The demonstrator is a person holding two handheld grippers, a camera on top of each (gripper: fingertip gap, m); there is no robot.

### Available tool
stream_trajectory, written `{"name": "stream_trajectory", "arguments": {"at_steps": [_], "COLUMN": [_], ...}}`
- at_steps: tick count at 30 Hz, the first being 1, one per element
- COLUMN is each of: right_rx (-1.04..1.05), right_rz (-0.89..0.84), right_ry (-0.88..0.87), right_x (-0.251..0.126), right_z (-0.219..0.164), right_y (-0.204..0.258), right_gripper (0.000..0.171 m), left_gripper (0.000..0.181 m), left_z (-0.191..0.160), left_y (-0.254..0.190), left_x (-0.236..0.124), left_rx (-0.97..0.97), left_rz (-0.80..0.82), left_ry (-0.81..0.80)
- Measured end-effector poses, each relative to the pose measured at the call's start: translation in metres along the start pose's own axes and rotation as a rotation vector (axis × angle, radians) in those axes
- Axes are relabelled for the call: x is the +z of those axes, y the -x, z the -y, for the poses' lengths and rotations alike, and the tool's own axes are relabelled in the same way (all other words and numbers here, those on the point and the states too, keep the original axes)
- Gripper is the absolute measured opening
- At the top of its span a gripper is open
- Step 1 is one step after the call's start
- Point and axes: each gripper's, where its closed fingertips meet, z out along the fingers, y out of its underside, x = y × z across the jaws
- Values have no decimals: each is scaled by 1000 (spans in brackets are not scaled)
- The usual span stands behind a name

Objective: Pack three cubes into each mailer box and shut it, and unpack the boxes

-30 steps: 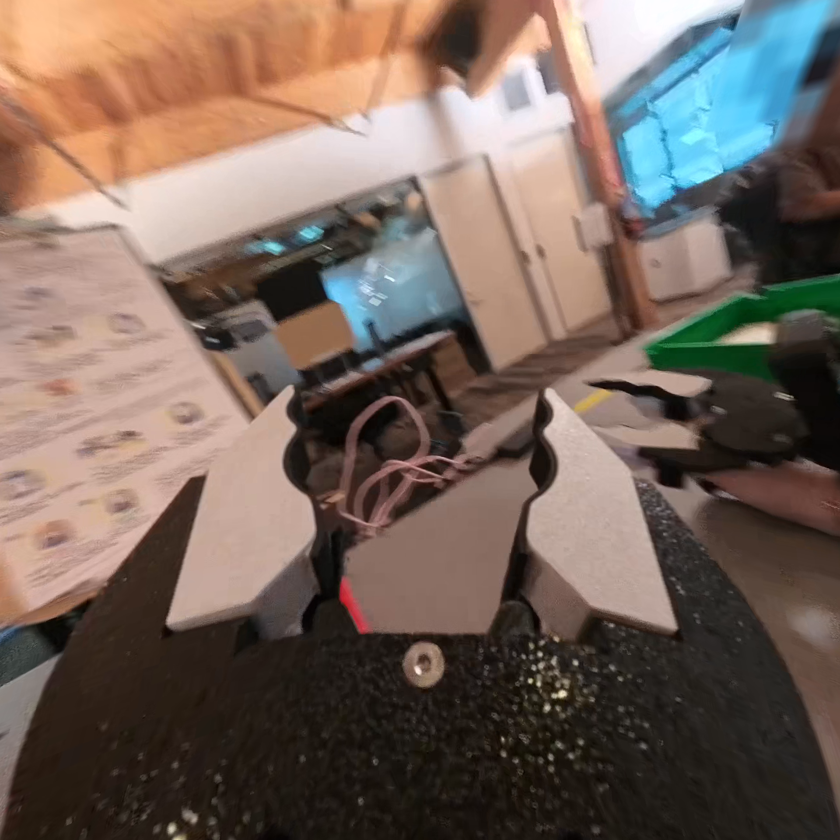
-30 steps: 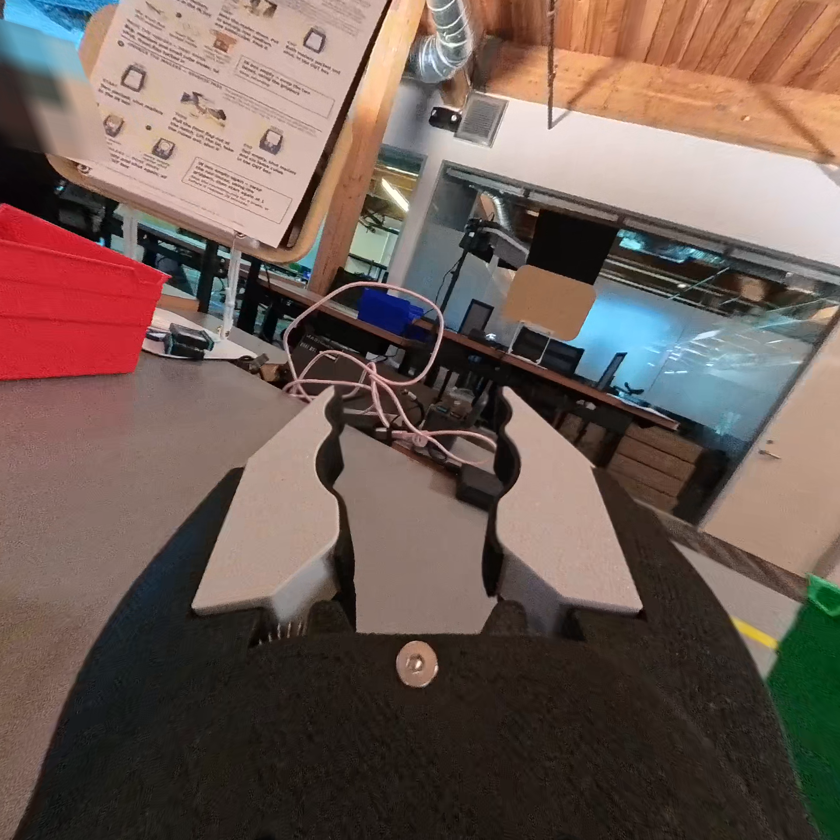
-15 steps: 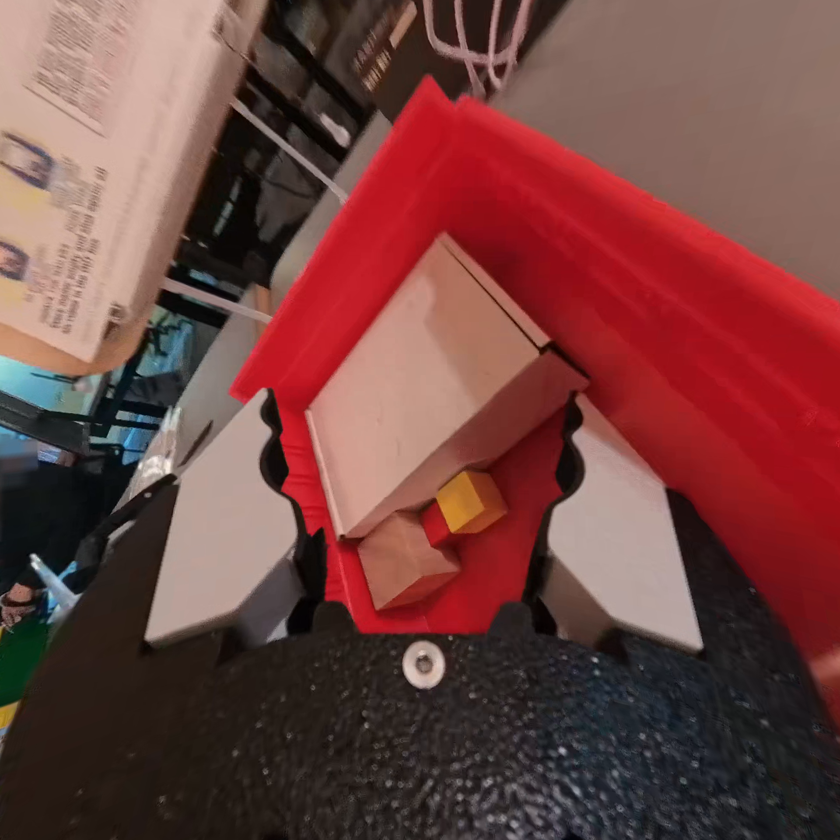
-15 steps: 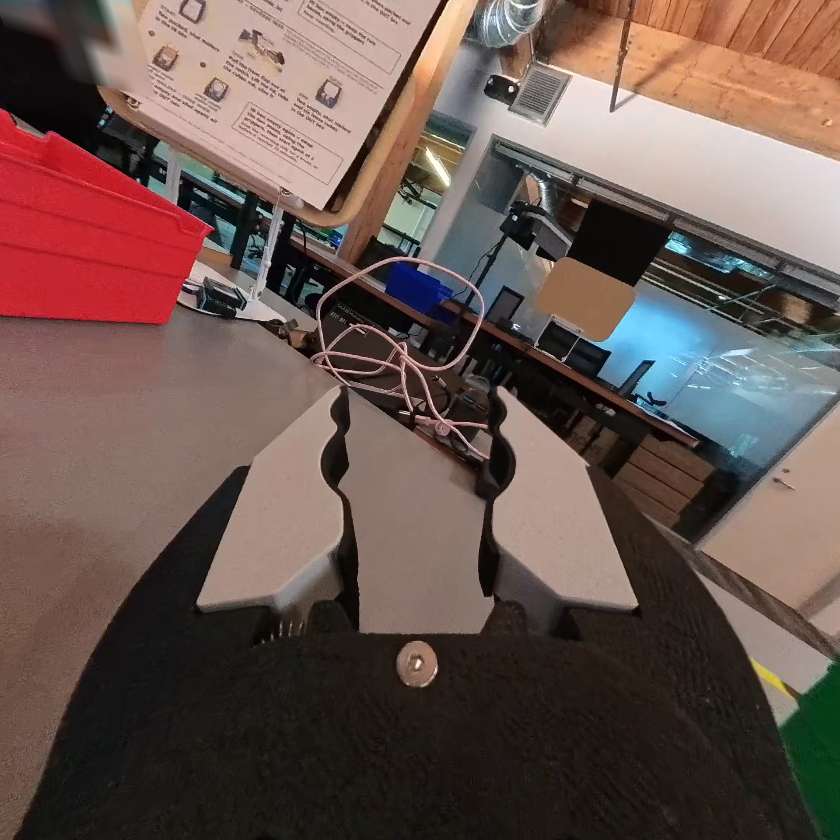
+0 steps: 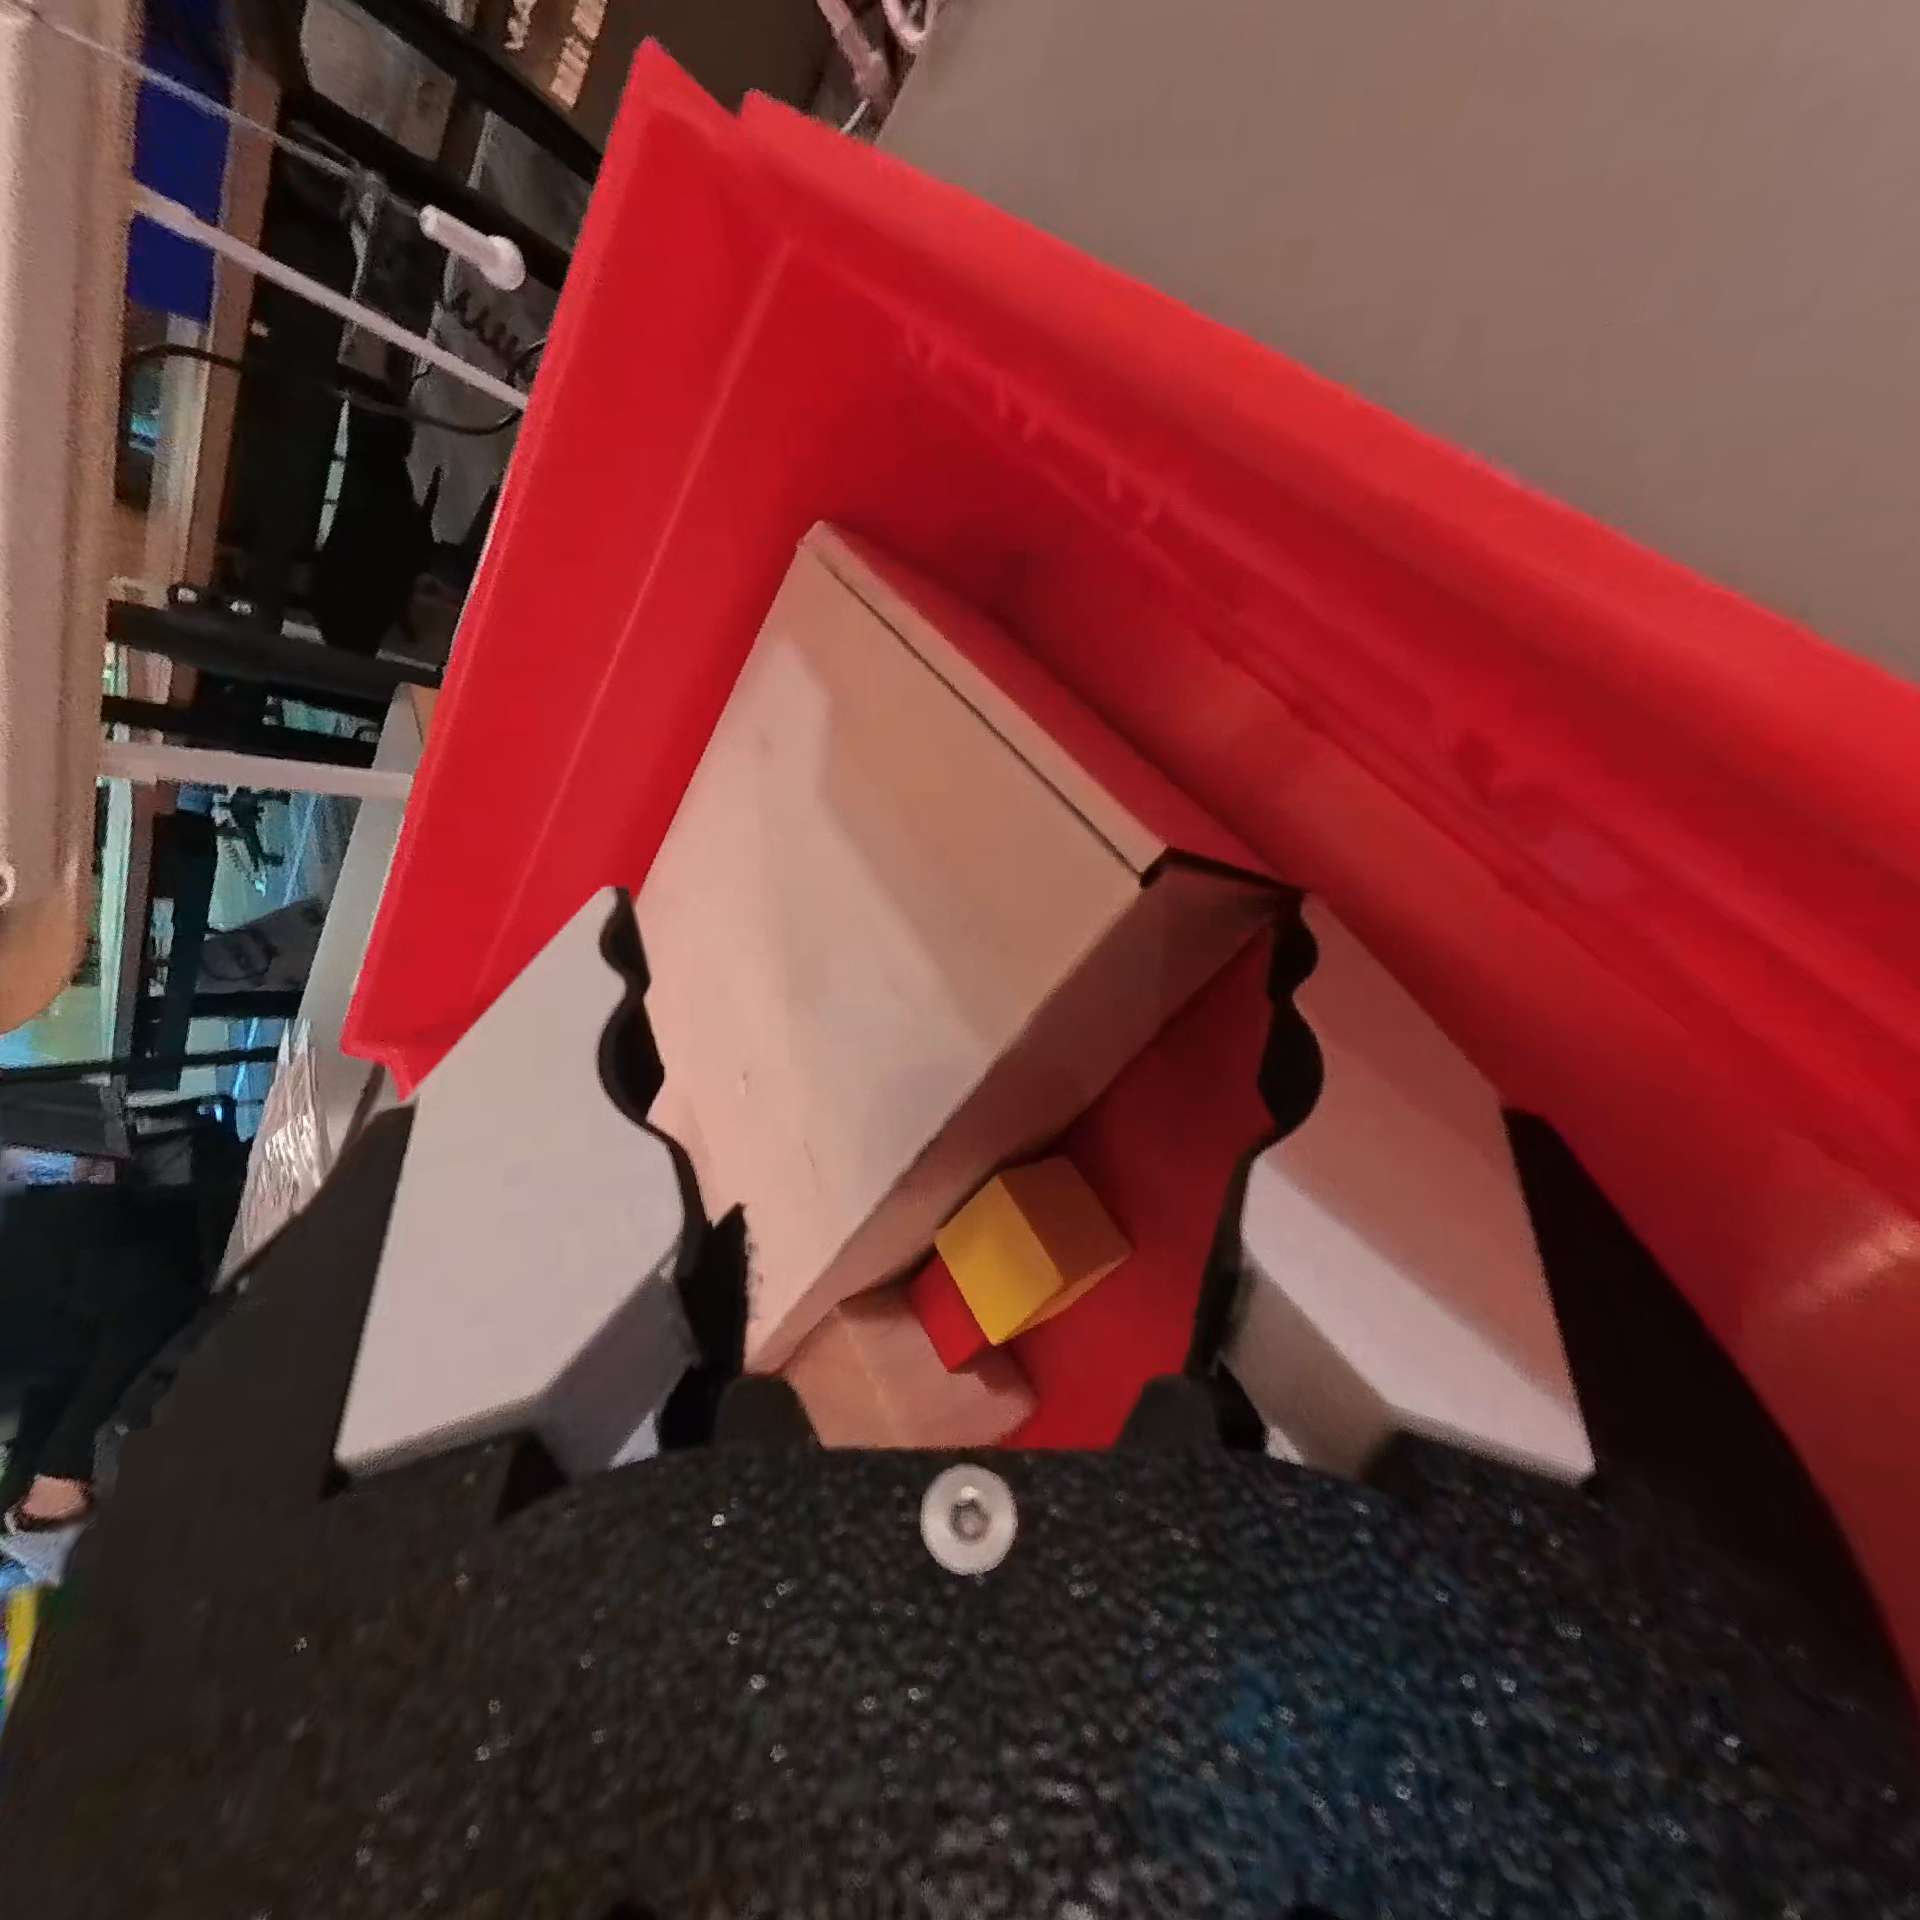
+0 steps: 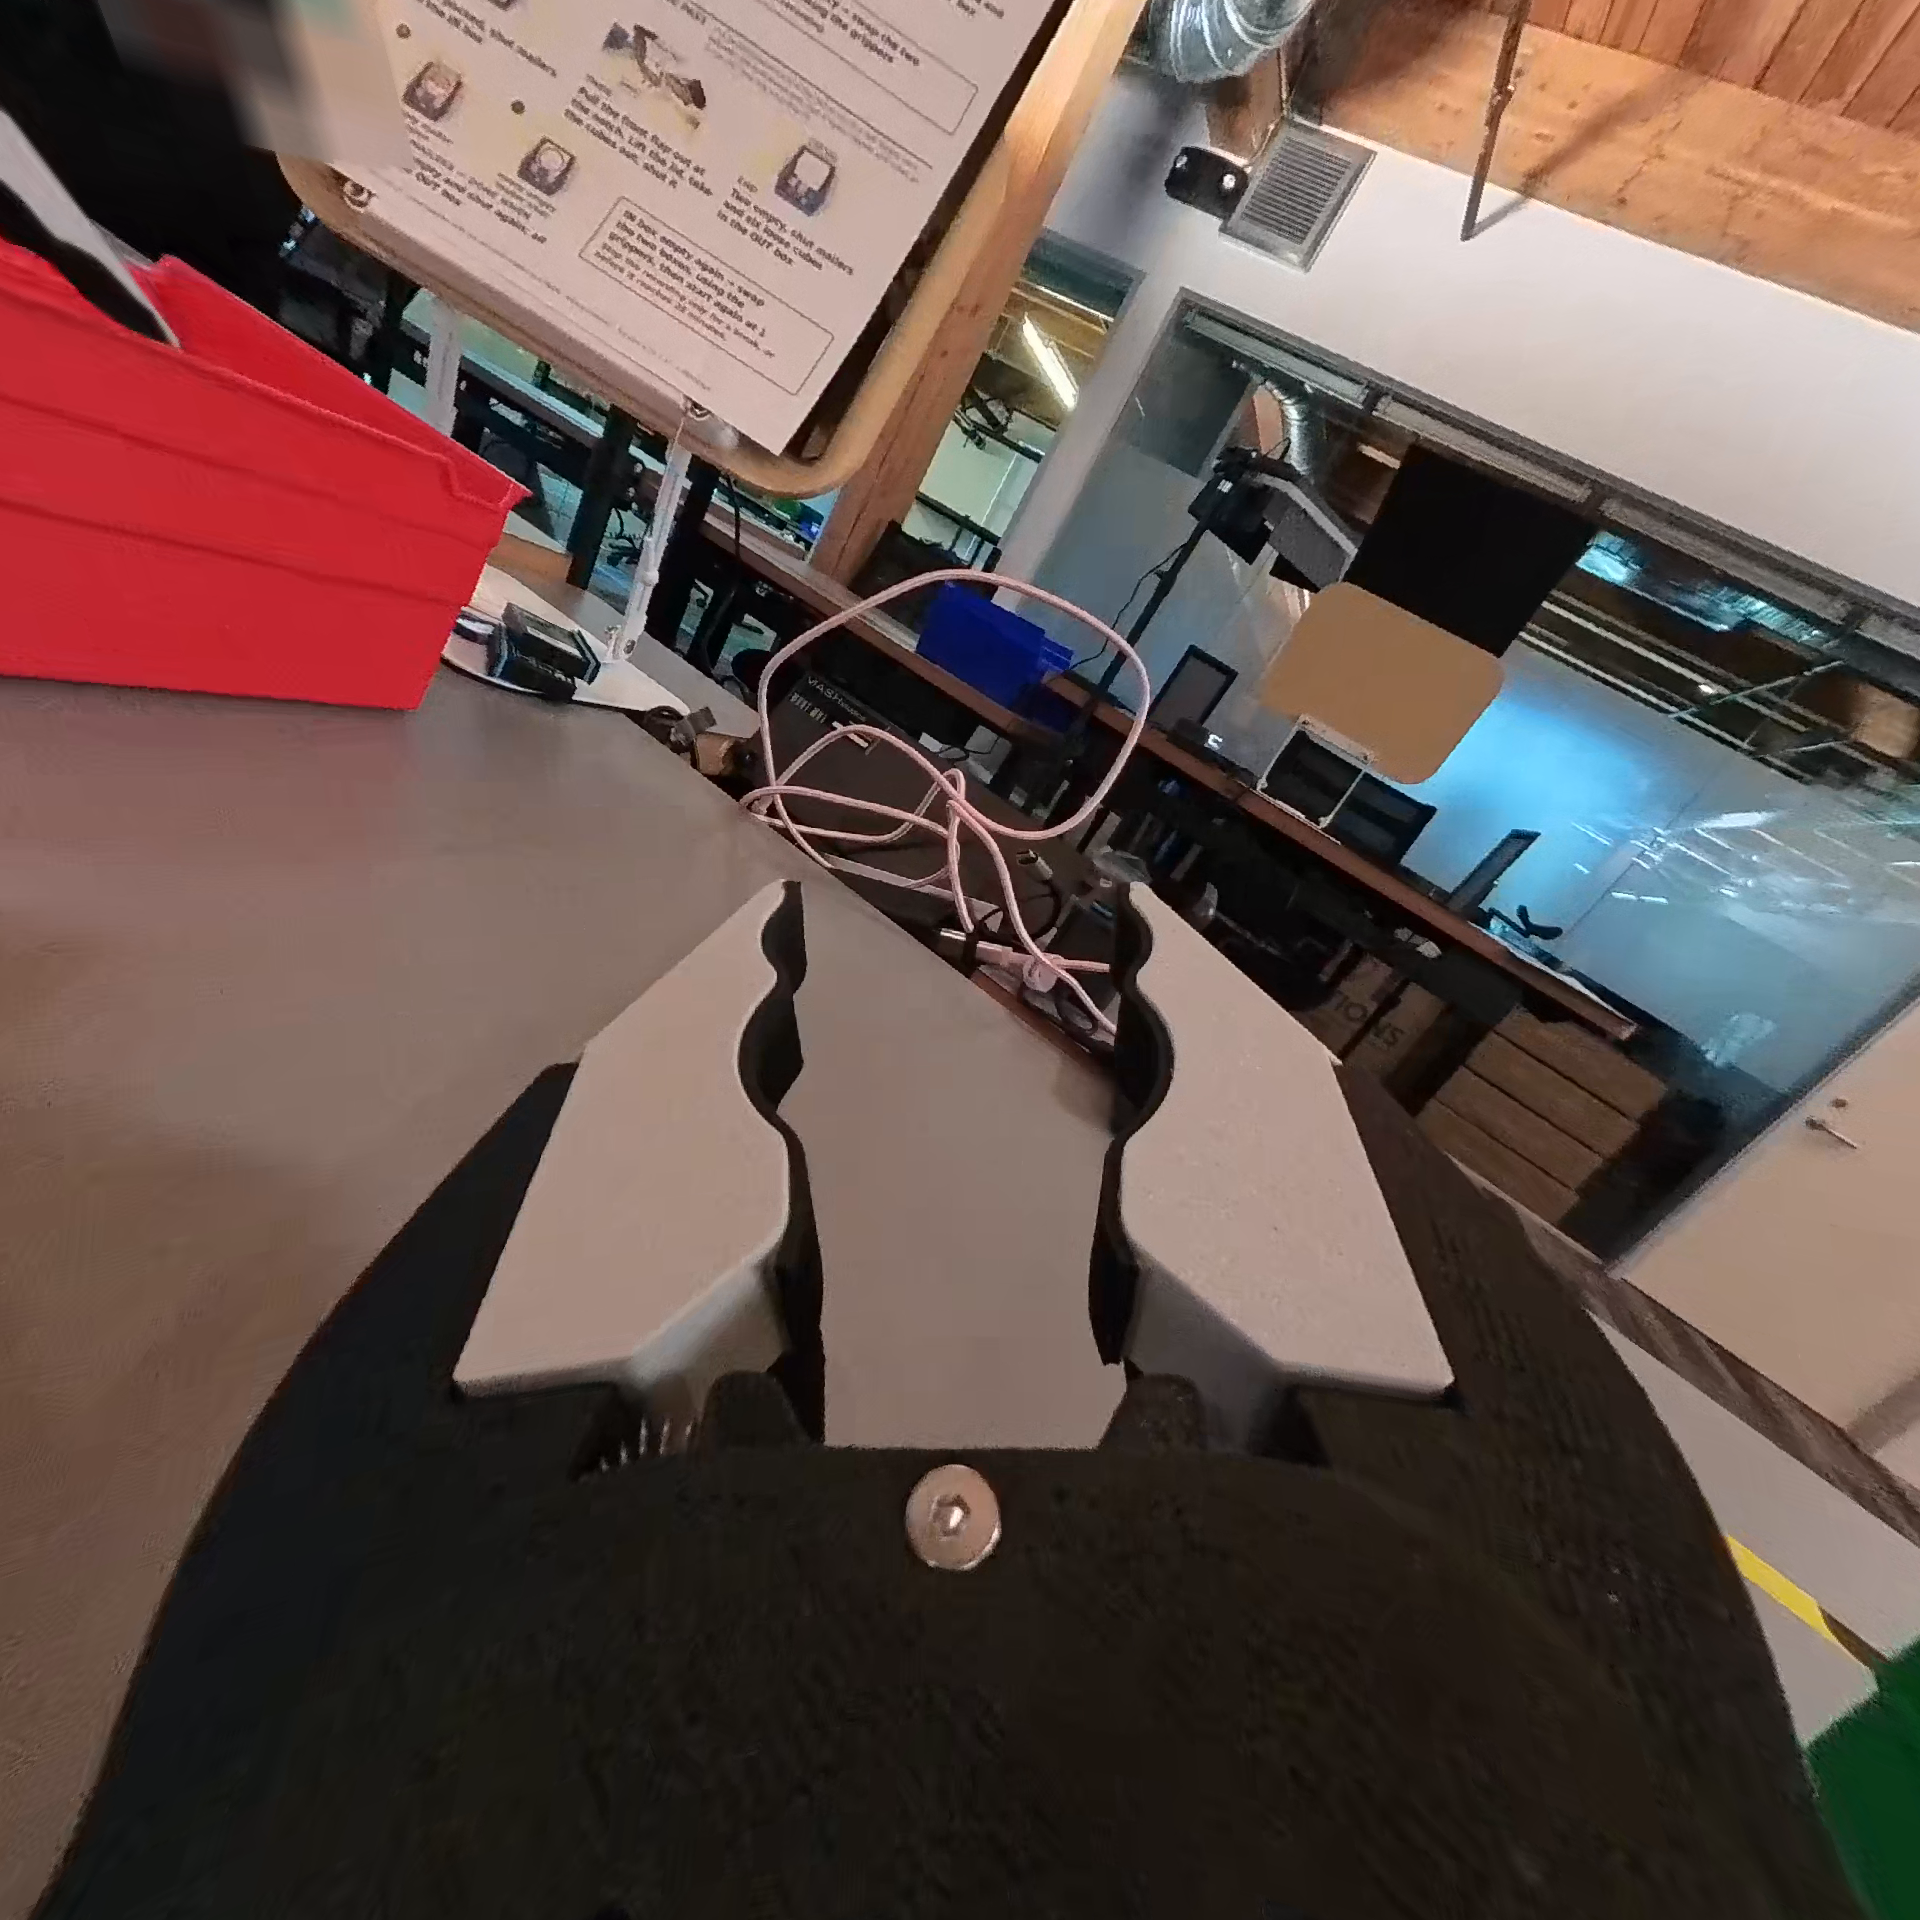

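In the left wrist view my left gripper (image 5: 951, 997) is open and reaches down into a red bin (image 5: 1143, 436). A shut tan mailer box (image 5: 883, 914) lies tilted in the bin, between my open fingers. A yellow cube (image 5: 1023, 1252), a red cube (image 5: 945, 1325) and a plain wooden cube (image 5: 914, 1392) lie beside and under the box's near end. In the right wrist view my right gripper (image 6: 961, 945) is open and empty, held low over the grey table (image 6: 260, 935). The red bin (image 6: 208, 520) stands at the left there.
A pink cable (image 6: 935, 790) coils at the table's far edge. An instruction board (image 6: 675, 187) on a white stand rises behind the bin. A green bin's corner (image 6: 1870, 1787) shows at the lower right. Desks and a glass wall lie beyond.
My left gripper swung from facing the room to pointing down into the red bin, then moved closer around the mailer box. My right gripper drifted slightly, staying open.
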Motion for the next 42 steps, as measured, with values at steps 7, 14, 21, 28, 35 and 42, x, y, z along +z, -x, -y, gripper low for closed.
{"name": "stream_trajectory", "arguments": {"at_steps": [7, 14, 21, 28, 35, 42], "right_rx": [-16, -30, -32, -42, -38, 61], "right_rz": [10, 19, 19, 24, 24, 186], "right_ry": [5, 8, 10, 12, 9, 35], "right_x": [1, 1, 2, 2, 1, 7], "right_z": [-1, -1, -1, -1, 0, 19], "right_y": [3, 5, 6, 8, 8, 47], "right_gripper": [58, 57, 56, 55, 54, 49], "left_gripper": [105, 112, 120, 114, 106, 105], "left_z": [1, 9, 14, 7, -2, -5], "left_y": [-7, 4, 33, 55, 69, 56], "left_x": [-2, 0, -14, -21, -16, -13], "left_rx": [291, 512, 447, 380, 383, 349], "left_rz": [-117, 10, 301, 493, 597, 505], "left_ry": [-38, -56, -114, -98, -3, -56]}}
